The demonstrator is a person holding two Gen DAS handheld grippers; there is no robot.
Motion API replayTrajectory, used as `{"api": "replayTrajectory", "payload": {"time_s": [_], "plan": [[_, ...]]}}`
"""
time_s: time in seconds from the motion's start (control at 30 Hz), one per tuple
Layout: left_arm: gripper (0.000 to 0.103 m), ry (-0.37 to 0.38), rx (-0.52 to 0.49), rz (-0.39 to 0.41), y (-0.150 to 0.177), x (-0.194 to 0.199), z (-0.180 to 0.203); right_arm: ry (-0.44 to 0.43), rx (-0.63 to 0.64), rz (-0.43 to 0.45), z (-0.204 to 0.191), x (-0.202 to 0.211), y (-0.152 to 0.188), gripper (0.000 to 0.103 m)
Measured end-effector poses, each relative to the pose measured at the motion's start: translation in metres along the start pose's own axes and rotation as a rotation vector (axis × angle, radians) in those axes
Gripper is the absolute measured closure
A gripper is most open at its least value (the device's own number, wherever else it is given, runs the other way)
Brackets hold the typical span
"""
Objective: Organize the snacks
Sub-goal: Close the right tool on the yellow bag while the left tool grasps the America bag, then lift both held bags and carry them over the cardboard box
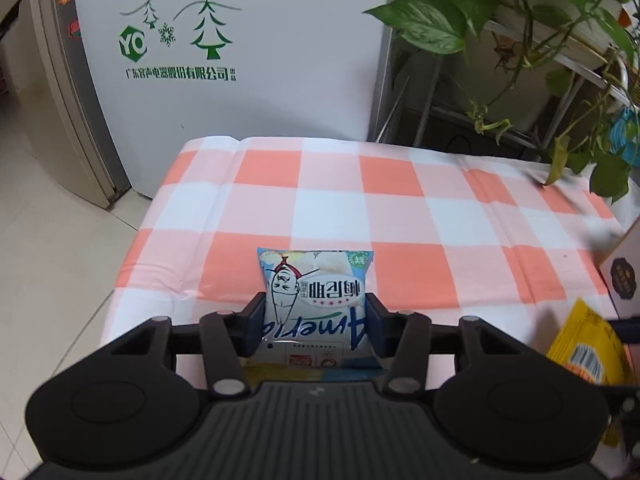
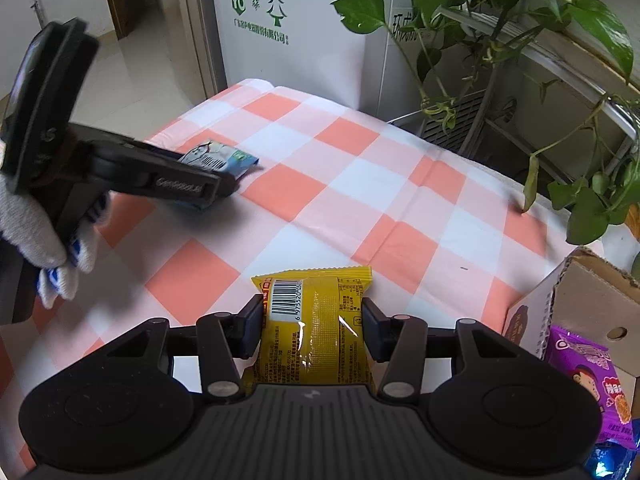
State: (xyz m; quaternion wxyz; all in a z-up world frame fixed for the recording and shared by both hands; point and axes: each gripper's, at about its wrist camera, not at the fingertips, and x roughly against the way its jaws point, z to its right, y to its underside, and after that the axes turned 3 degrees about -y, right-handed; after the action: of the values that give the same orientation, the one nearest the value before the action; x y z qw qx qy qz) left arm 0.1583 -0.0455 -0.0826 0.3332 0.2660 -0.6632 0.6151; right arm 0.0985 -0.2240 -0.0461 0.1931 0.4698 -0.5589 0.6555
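Note:
My left gripper is shut on a white and blue snack packet and holds it low over the left front part of the checked tablecloth. The right wrist view shows that gripper from the side with the packet in its jaws. My right gripper is shut on a yellow snack packet, barcode side up, above the cloth. The yellow packet also shows at the right edge of the left wrist view.
A cardboard box stands at the table's right edge, with a purple snack packet in front of it. A white appliance stands behind the table. Pothos vines on a rack hang over the back right corner.

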Motion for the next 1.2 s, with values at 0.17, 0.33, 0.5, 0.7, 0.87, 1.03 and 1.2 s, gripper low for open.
{"api": "replayTrajectory", "payload": {"time_s": [0.17, 0.33, 0.5, 0.7, 0.87, 1.03, 1.2], "plan": [[0.054, 0.006, 0.003, 0.022, 0.001, 0.021, -0.002, 0.012, 0.006, 0.013, -0.001, 0.003, -0.001, 0.047], [0.054, 0.012, 0.027, 0.035, 0.011, 0.043, -0.005, 0.013, 0.008, 0.037, -0.005, 0.012, -0.001, 0.047], [0.054, 0.011, 0.048, 0.032, 0.028, 0.059, -0.005, 0.014, 0.003, 0.063, -0.008, 0.025, 0.002, 0.047], [0.054, 0.002, 0.059, 0.029, 0.047, 0.077, -0.003, 0.021, -0.012, 0.097, -0.008, 0.041, 0.006, 0.047], [0.054, -0.018, 0.061, 0.044, 0.059, 0.094, 0.0, 0.032, -0.016, 0.117, -0.006, 0.053, 0.013, 0.047], [0.054, -0.028, 0.06, 0.044, 0.07, 0.108, 0.004, 0.046, -0.02, 0.132, -0.003, 0.064, 0.022, 0.047], [0.054, -0.026, 0.084, 0.046, 0.079, 0.121, 0.01, 0.051, -0.026, 0.145, 0.0, 0.075, 0.03, 0.047]]}}
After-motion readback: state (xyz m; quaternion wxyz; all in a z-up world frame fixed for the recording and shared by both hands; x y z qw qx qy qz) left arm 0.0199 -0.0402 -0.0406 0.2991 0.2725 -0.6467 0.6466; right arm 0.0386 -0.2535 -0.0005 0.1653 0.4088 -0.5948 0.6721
